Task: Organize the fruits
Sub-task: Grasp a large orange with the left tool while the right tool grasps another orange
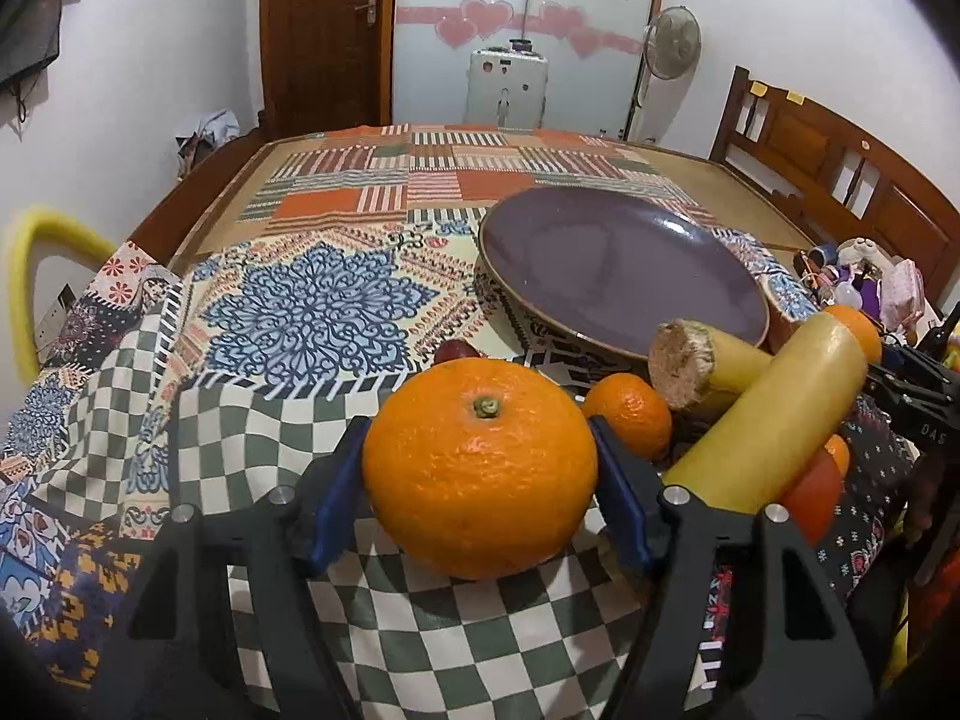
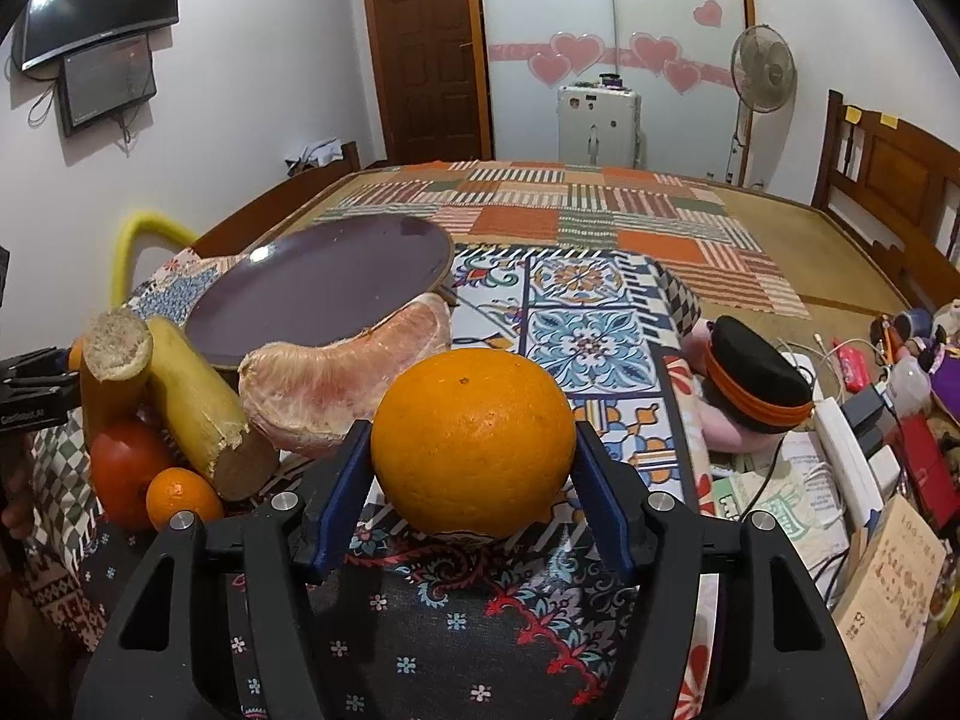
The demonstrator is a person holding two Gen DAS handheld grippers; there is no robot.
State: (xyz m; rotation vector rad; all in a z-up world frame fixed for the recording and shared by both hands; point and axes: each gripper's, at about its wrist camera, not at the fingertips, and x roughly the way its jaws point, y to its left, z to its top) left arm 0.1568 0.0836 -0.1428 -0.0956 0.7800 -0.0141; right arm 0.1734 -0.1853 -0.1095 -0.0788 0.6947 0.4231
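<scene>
My left gripper (image 1: pixel 480 468) is shut on a large orange (image 1: pixel 480 468) just above the checked cloth. My right gripper (image 2: pixel 471 480) is shut on another orange (image 2: pixel 471 450) above the dark floral cloth. A purple plate (image 1: pixel 618 267) stands ahead, empty; it also shows in the right wrist view (image 2: pixel 324 294). Beside it lie two yellow sugarcane pieces (image 1: pixel 774 414) (image 2: pixel 192 402), a small tangerine (image 1: pixel 630 414) (image 2: pixel 180 498), a red tomato (image 2: pixel 123 471) and a peeled pomelo wedge (image 2: pixel 348 372).
A patchwork cloth (image 1: pixel 420 180) covers the bed beyond the plate. A black and orange hat on a pink toy (image 2: pixel 756 384), a power strip (image 2: pixel 846 468), cables and papers lie at the right. A wooden headboard (image 1: pixel 840 180) stands at the right edge.
</scene>
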